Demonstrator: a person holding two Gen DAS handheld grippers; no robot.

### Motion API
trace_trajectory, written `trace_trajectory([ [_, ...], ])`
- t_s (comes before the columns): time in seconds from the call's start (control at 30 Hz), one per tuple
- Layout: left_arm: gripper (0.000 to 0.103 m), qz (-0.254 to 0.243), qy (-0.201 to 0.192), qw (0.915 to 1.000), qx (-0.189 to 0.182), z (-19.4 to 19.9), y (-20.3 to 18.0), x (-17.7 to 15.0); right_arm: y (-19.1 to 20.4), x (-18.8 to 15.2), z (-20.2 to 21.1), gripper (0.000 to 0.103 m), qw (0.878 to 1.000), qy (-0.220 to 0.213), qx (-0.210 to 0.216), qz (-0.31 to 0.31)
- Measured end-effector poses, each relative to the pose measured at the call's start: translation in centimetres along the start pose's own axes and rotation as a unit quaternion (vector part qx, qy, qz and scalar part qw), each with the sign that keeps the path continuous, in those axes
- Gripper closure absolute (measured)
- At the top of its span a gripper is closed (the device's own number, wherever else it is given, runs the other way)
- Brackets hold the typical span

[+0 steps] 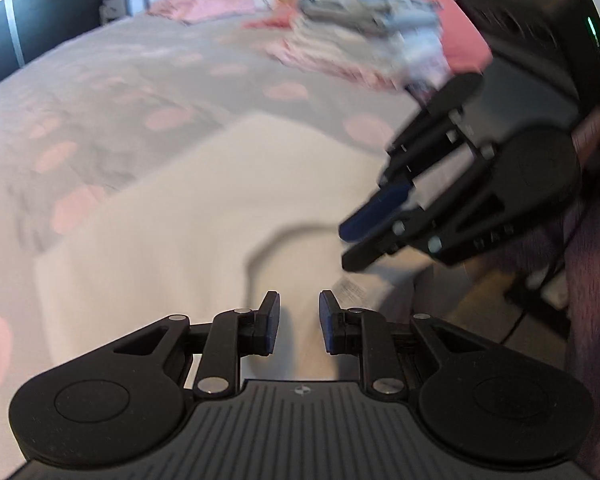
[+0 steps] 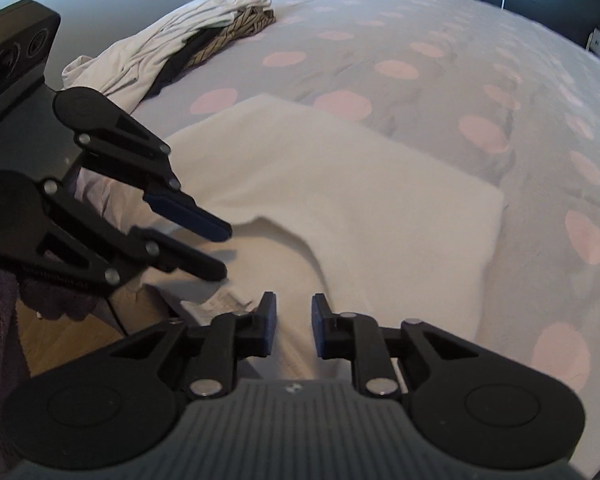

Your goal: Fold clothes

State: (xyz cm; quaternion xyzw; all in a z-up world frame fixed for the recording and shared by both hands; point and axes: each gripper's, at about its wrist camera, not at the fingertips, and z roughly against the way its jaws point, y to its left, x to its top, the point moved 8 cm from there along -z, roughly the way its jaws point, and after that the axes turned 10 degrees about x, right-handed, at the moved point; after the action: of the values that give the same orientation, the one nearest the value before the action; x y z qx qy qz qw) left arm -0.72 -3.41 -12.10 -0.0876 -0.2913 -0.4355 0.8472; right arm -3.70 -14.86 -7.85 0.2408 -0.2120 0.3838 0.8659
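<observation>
1. Nearest to us, the left gripper has its fingers parted with a clear gap and nothing between them; the cream garment lies directly beneath and ahead of the tips.
2. The right gripper stands the same way, fingers apart and empty, over the near edge of that garment, where a curved neckline opening and a small white label show just left of its tips.
3. In the left wrist view the right gripper enters from the right, tilted down toward the neckline; from this angle its blue pad and black finger look close together.
4. The garment lies flat, folded to a rough rectangle, at the near edge of the bed, on a grey bedspread with pink dots.
5. Whether any fingertip touches the cloth we cannot tell.
6. Toward the far left corner of the bed in the right wrist view, a heap of unfolded clothes lies loose: pale, dark and striped pieces.
7. Farther off in the left wrist view, a stack of folded clothes is smeared by motion blur, so we cannot make out single items; a pink pillow lies beside it.
</observation>
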Motion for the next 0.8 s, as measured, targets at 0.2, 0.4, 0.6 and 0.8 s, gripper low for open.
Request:
trace_trajectory([
  [0.2, 0.082, -0.026, 0.011, 0.9995, -0.012, 0.7, -1.5, -2.1, 1.2, -2.1, -0.1, 0.075, 0.999, 0.027, 0.015, 0.012],
  [0.4, 0.078, -0.058, 0.036, 0.9969, -0.039, 1.6, -3.2, -3.6, 2.9, -5.0, -0.7, 0.075, 0.995, 0.079, 0.050, 0.019],
  [0.6, 0.078, -0.102, -0.004, 0.9943, -0.032, 3.4, -5.2, -4.1, 4.0, -4.9, 0.5, 0.075, 0.997, 0.055, 0.045, 0.039],
  [0.8, 0.078, -0.028, -0.045, 0.9978, 0.040, 3.5, -1.8, -2.2, 3.1, -2.7, 1.6, 0.084, 0.999, -0.002, -0.009, 0.046],
])
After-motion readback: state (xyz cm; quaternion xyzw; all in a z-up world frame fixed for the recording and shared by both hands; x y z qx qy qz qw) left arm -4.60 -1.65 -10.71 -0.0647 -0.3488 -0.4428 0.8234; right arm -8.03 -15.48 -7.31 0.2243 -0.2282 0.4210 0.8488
